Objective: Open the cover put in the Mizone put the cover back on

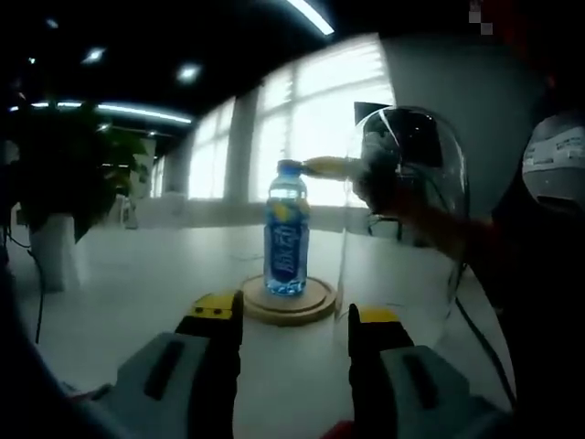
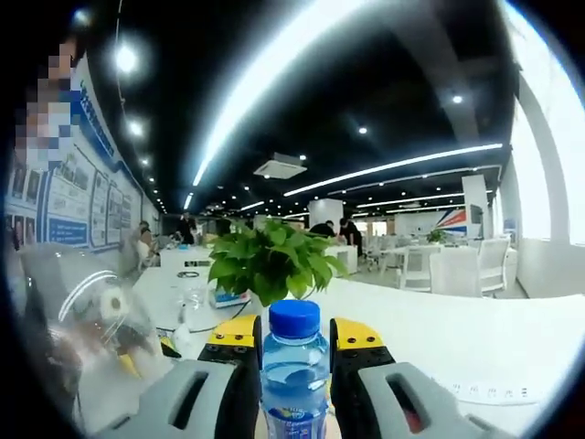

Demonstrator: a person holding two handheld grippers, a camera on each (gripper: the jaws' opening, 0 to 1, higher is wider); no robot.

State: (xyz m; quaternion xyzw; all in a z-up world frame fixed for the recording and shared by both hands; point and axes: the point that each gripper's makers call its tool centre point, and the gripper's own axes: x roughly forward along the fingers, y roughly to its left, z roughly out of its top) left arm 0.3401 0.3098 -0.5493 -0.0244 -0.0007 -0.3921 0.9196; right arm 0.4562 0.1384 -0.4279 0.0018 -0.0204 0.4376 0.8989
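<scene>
On the wooden base (image 1: 289, 305) stands the Mizone (image 1: 286, 229), your right gripper (image 2: 292, 343) clamped at its neck. The cover (image 1: 407, 197) is off — your left gripper (image 1: 294, 320) open, empty. Replacing it remains.

Materials and finishes. Mizone bottle (image 1: 286, 240): clear glossy plastic with a smooth blue printed label and a matt blue plastic cap (image 2: 294, 319). Round base (image 1: 289, 299): pale wood, smooth. Cover (image 1: 409, 206): transparent dome, glossy, plastic or glass. Table (image 1: 128, 283): smooth white top with a faint sheen. Left gripper (image 1: 294, 320) and right gripper (image 2: 292, 340): matt grey plastic bodies, black jaws tipped in yellow.
</scene>
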